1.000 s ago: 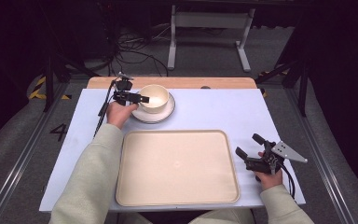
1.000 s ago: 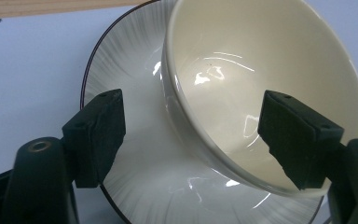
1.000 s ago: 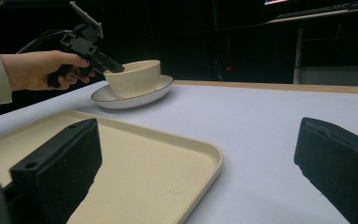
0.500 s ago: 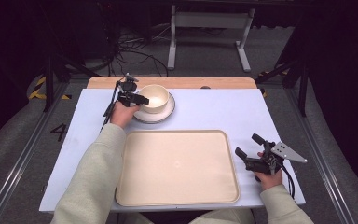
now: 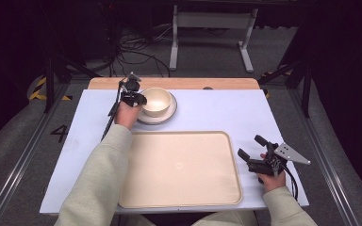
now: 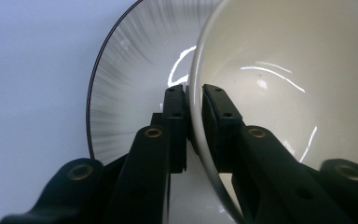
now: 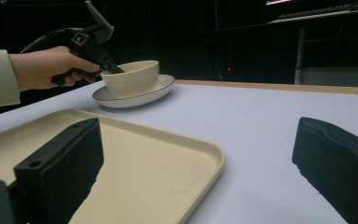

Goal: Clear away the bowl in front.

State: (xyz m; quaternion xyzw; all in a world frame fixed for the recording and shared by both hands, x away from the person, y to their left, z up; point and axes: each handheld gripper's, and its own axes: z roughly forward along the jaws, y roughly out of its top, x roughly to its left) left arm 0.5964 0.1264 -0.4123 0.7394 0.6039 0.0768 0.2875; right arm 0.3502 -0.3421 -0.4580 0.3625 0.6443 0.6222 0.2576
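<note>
My counter (image 5: 217,113) is pale blue-white with a wooden strip (image 5: 174,83) along its far edge. Beyond it the room is dark: grey floor (image 5: 207,52), tangled cables (image 5: 132,47), a white frame's legs (image 5: 212,21) (perhaps a desk's).

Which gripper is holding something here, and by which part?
The left gripper has just closed on the bowl, pinching its rim, one jaw inside, one outside. The right gripper holds nothing.

The left gripper (image 6: 195,100) has just been closing and now pinches the rim of the cream bowl (image 6: 279,93), one jaw inside, one outside. The bowl sits on a pale plate (image 6: 126,74), which seems to rest on the light table (image 6: 32,93).
</note>
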